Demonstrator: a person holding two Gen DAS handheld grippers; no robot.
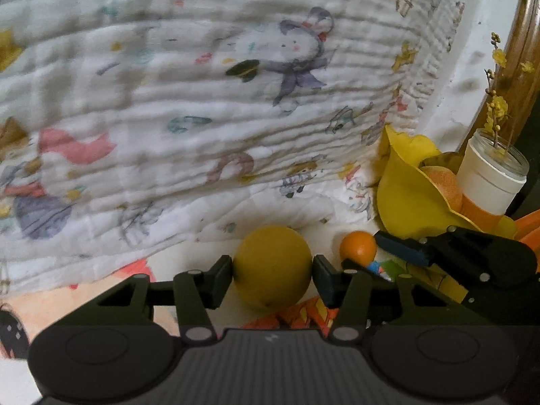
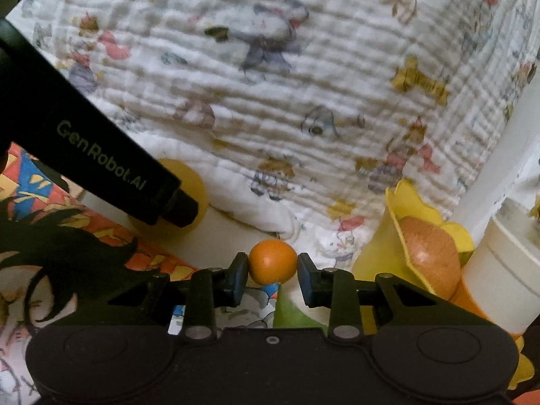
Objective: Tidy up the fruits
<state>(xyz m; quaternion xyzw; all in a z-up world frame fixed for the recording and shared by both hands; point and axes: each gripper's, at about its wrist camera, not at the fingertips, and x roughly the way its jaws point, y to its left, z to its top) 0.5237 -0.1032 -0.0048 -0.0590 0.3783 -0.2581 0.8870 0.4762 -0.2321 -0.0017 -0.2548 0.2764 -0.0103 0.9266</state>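
Clamping down on a big yellow fruit [image 1: 272, 266], the left gripper [image 1: 272, 278] has a pad pressed on each side of it, so that one is caught between the fingers right in front of the camera. The fruit sits on a pale strip of surface, just beyond a bright printed sheet [image 1: 303, 314] of orange and yellow.

The right gripper [image 2: 272, 275] is pinched on a small orange [image 2: 272, 262], pads tight against both sides. In the left view that orange [image 1: 357, 248] shows just to the right of the yellow fruit, with the right gripper's fingers [image 1: 405, 248] coming in from the right edge. In the right view the left gripper's black body crosses the upper left corner and hides part of the yellow fruit [image 2: 192, 182].

Room is tight. A quilted blanket [image 1: 202, 101] with cartoon prints rises like a wall straight behind both fruits, its lower edge bunched just beyond them, leaving only that narrow pale strip.

Off to the right, a yellow wavy-rimmed bowl [image 2: 398, 209] stands tilted, with a larger orange fruit [image 2: 432, 249] inside it. Beside it, a white jar [image 1: 489, 179] holds yellow sprigs, and a brown wooden edge [image 1: 526, 50] curves behind that. The bowl's rim is near the right gripper, so the right side is boxed in too.
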